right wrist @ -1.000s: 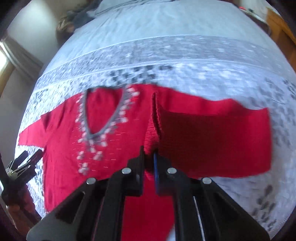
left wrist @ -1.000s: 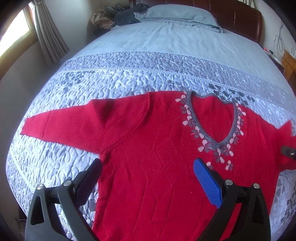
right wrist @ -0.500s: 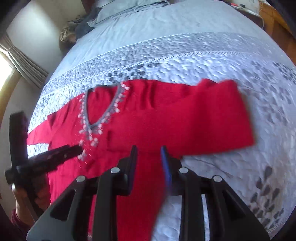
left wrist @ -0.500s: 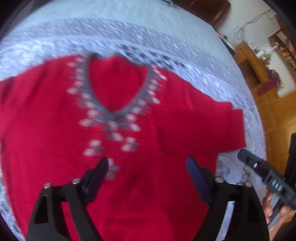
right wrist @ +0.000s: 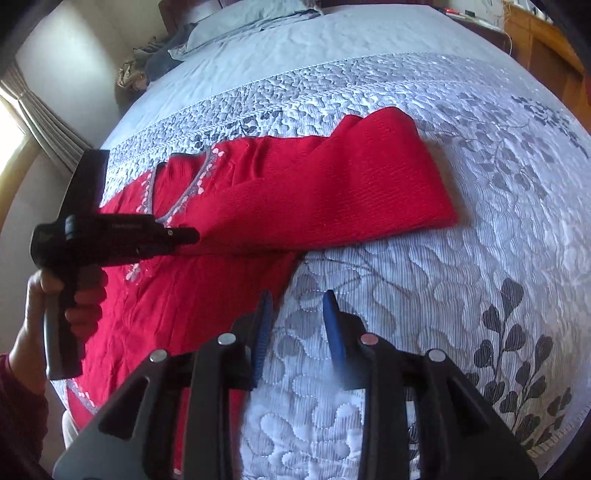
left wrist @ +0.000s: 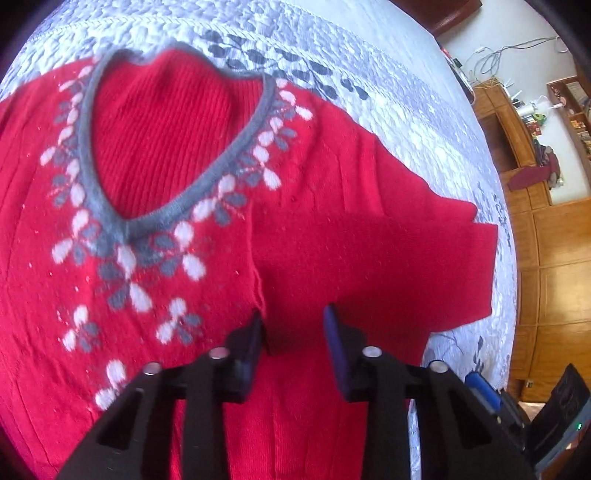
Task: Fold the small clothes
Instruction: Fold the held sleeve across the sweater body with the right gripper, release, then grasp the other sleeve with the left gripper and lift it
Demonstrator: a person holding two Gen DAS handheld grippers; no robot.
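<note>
A bedroom: a wide bed [right wrist: 369, 74] under a pale blue quilt [right wrist: 424, 280] with a grey band of stitched leaves, a pillow [right wrist: 236, 26] and a heap of clothes [right wrist: 147, 66] at the far end, a curtain [right wrist: 40, 122] by a bright window on the left of the right wrist view, and wooden cabinets [left wrist: 546, 258] beyond the bed's edge in the left wrist view. A red sweater [left wrist: 332, 251] lies flat on the quilt, front up, with a grey V-neck [left wrist: 173, 210] ringed by white and grey flower shapes. Its one sleeve [right wrist: 332, 184] in view is folded in across the chest, the cuff end lying on the quilt toward the right of the right wrist view, and a straight fold edge runs down the body beside the flowers. The left gripper [left wrist: 293, 332] points down at the sweater just below that folded sleeve; its jaws are closing with a gap between the pads, red knit showing between and under them, and the pads do not visibly press on cloth. A hand [right wrist: 70, 295] holds this gripper by its handle at the left of the right wrist view. The right gripper [right wrist: 295, 317] hangs over bare quilt just beside the sweater's side edge, its left finger [right wrist: 264, 325] near the red hem, its jaws slightly apart and holding nothing.
</note>
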